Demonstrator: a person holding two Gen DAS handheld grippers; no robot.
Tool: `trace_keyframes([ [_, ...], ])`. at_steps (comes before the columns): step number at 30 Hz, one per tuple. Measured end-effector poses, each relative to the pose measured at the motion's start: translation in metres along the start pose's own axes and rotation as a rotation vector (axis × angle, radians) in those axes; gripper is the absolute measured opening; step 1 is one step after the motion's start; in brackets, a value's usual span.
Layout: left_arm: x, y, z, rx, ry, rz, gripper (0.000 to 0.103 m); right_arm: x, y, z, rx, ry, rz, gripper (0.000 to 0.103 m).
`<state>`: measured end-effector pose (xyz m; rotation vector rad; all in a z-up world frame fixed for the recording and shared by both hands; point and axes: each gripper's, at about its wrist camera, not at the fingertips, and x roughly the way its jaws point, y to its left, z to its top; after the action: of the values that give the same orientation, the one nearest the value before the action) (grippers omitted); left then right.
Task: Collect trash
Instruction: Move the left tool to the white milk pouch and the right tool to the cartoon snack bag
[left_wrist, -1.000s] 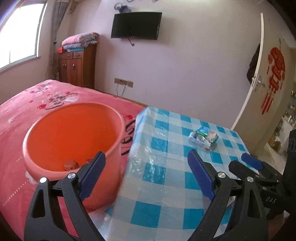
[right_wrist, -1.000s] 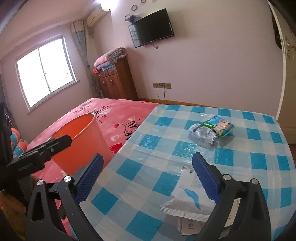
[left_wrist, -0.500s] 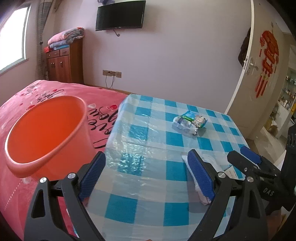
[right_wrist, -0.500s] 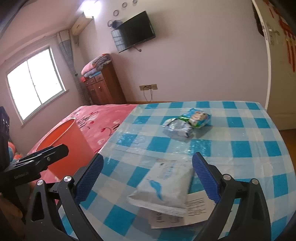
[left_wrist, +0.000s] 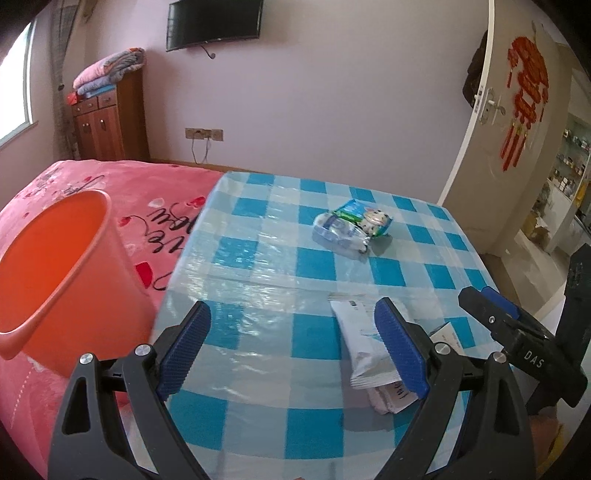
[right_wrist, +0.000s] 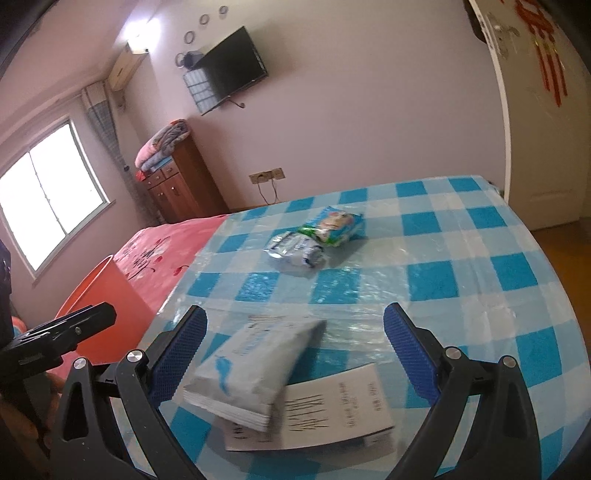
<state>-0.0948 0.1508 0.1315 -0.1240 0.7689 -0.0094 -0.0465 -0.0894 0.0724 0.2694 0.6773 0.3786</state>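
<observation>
We have both grippers over the checked tablecloth (left_wrist: 258, 266). Left gripper (left_wrist: 291, 347) – jaws spread wide, nothing between the pads. Right gripper (right_wrist: 295, 354) – jaws also spread, the white packet (right_wrist: 255, 369) lying on the cloth between its fingers, untouched as far as we can tell. The packet rests partly on a printed paper slip (right_wrist: 332, 410). Farther across the table, two crumpled snack wrappers (right_wrist: 317, 236) lie touching each other. The orange bin (left_wrist: 55, 273) stands at the table's left edge, beside the pink bed (left_wrist: 110, 184).
</observation>
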Motion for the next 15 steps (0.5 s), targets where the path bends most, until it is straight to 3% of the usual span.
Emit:
trace_keyframes([
  [15,0.09,-0.037,0.049,-0.06,0.167,-0.12,0.091,0.022,-0.068,0.005,0.097,0.067,-0.033,0.095],
])
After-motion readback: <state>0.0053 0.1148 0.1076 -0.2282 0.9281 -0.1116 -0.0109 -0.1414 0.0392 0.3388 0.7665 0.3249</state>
